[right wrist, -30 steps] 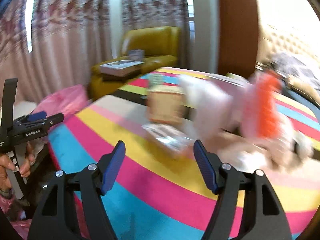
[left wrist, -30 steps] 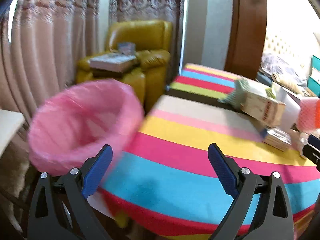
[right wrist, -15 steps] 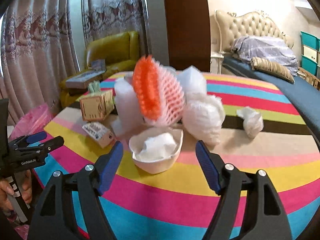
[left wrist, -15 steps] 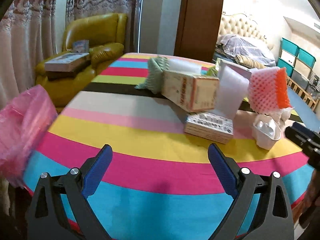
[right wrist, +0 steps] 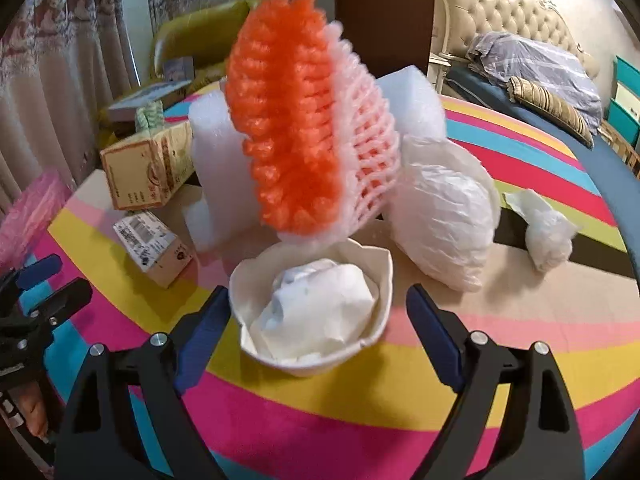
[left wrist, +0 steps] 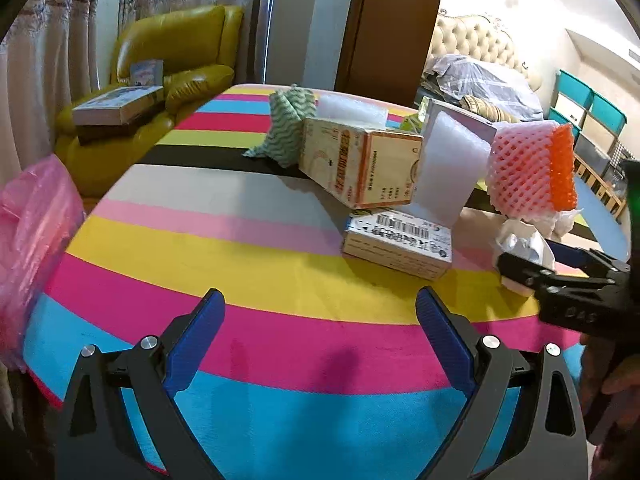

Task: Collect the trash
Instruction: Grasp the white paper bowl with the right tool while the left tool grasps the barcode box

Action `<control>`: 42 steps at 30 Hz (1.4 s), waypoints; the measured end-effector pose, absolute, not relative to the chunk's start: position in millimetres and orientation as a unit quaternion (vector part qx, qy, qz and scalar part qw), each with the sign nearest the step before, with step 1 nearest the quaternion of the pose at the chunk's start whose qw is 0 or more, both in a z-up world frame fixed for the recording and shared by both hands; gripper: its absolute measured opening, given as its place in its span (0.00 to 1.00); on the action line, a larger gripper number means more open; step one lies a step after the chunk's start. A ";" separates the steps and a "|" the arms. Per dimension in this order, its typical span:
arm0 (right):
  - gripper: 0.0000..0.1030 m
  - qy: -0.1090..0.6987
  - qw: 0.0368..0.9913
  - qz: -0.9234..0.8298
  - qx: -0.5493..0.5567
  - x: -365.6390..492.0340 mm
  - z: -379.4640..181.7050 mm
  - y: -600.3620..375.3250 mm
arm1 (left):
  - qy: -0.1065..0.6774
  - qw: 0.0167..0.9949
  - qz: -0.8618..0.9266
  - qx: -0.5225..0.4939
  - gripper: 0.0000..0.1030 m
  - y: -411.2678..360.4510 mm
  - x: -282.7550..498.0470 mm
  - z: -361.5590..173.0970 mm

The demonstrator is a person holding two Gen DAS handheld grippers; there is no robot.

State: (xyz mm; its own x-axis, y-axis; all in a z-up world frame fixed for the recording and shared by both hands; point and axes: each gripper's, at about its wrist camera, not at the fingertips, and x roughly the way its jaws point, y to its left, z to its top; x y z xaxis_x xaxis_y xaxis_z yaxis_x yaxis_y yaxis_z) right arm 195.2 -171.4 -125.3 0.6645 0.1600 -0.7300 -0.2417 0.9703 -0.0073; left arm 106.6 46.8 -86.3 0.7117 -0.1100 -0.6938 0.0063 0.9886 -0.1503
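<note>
two boxes [left wrist: 360, 164], one bowl [right wrist: 312, 312], two foam nets [right wrist: 304, 128] are being shown; right gripper [right wrist: 318, 330] is being opened around the bowl, untouched; left gripper [left wrist: 320, 344] is being held wide, empty.

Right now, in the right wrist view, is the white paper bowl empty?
No, the white paper bowl holds a crumpled white tissue that fills most of it.
</note>
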 end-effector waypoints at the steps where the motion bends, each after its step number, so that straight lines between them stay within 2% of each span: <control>1: 0.84 0.397 0.910 0.110 -0.052 196.5 -127.2 -171.5 | 0.380 0.922 -0.032 -0.069 0.87 45.2 107.8 -86.6; 3: 0.81 0.395 0.910 0.116 -0.045 195.4 -128.7 -175.1 | 0.384 0.920 -0.031 -0.067 0.87 40.6 111.9 -87.4; 4: 0.71 0.390 0.912 0.122 -0.041 193.1 -128.1 -177.4 | 0.388 0.919 -0.031 -0.065 0.87 37.9 114.7 -88.1; 20: 0.70 0.321 0.936 0.144 0.006 133.2 -106.7 -230.4 | 0.388 0.915 0.030 -0.106 0.87 -8.0 170.3 -84.1; 24: 0.70 0.313 0.938 0.147 0.014 128.1 -102.9 -234.4 | 0.422 0.901 0.044 -0.094 0.87 -11.9 190.7 -90.9; 30: 0.70 0.311 0.937 0.157 0.023 124.9 -102.6 -235.7 | 0.428 0.900 0.062 -0.057 0.87 3.9 163.6 -86.2; 37: 0.70 0.315 0.933 0.173 0.020 121.5 -108.1 -218.3 | 0.418 0.902 0.067 -0.087 0.87 50.6 129.9 -88.6; 42: 0.70 0.315 0.934 0.171 0.006 115.9 -110.0 -206.9 | 0.415 0.905 0.024 -0.084 0.85 44.8 136.0 -89.1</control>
